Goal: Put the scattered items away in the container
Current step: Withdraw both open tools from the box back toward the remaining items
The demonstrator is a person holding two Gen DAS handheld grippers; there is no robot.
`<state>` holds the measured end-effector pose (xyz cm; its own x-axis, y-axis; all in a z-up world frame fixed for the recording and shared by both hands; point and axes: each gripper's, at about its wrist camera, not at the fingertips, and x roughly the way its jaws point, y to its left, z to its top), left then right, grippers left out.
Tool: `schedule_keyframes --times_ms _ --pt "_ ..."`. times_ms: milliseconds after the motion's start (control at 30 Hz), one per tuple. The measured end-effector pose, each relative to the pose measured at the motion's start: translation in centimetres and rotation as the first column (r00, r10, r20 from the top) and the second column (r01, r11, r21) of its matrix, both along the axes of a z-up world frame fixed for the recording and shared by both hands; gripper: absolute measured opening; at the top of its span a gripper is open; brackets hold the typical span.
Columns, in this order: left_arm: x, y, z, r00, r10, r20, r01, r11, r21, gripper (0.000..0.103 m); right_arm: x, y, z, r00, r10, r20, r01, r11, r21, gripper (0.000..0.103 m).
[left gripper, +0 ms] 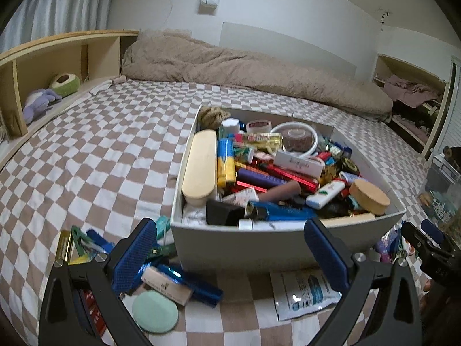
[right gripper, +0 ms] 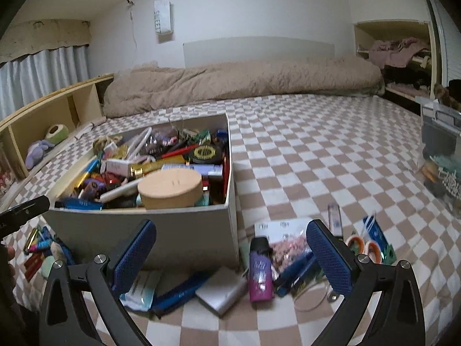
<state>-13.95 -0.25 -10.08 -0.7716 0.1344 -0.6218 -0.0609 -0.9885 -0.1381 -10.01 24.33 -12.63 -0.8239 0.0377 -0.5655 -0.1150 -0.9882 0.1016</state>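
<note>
**Box heaped, strays on both sides**

My left gripper (left gripper: 230, 256) hangs low at the grey box's (left gripper: 288, 242) near wall, fingers wide apart, nothing between them. Beside its left finger: a mint round pad (left gripper: 155, 311), a blue foil stick (left gripper: 198, 285), a beige tube (left gripper: 167, 284). My right gripper (right gripper: 232, 256) is spread too, empty, over a purple vape (right gripper: 260, 276), a silver case (right gripper: 220, 294) and a blue pen (right gripper: 180, 292) on the checkered bedspread (right gripper: 317, 158), just off the box's right corner.
</note>
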Motion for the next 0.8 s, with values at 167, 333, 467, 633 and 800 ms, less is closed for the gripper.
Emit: schedule_keyframes --times_ms 167,333,467,633,800 --pt "0.7 0.3 -1.1 0.999 0.007 0.047 -0.008 1.0 0.01 0.103 0.6 -0.5 -1.1 0.999 0.014 0.041 -0.014 1.0 -0.002 0.103" --pt "1.4 0.7 -2.2 0.996 0.028 0.085 -0.028 1.0 -0.007 0.103 0.8 -0.9 -2.2 0.994 0.035 0.099 -0.034 0.999 -0.015 0.103" --pt "1.9 0.9 -3.1 0.993 0.025 0.119 -0.025 1.0 -0.006 0.103 1.2 -1.3 -2.9 0.989 0.043 0.14 -0.042 0.999 -0.013 0.103" --pt "2.7 1.9 -4.7 0.983 0.013 0.183 -0.009 1.0 -0.026 0.103 2.0 -1.8 -3.8 0.981 0.045 0.186 -0.048 0.999 0.008 0.103" --pt "3.7 3.3 -6.1 0.974 -0.011 0.228 0.027 0.997 -0.068 0.103 2.7 -2.0 -5.1 0.965 0.017 0.26 -0.021 1.0 0.013 0.103"
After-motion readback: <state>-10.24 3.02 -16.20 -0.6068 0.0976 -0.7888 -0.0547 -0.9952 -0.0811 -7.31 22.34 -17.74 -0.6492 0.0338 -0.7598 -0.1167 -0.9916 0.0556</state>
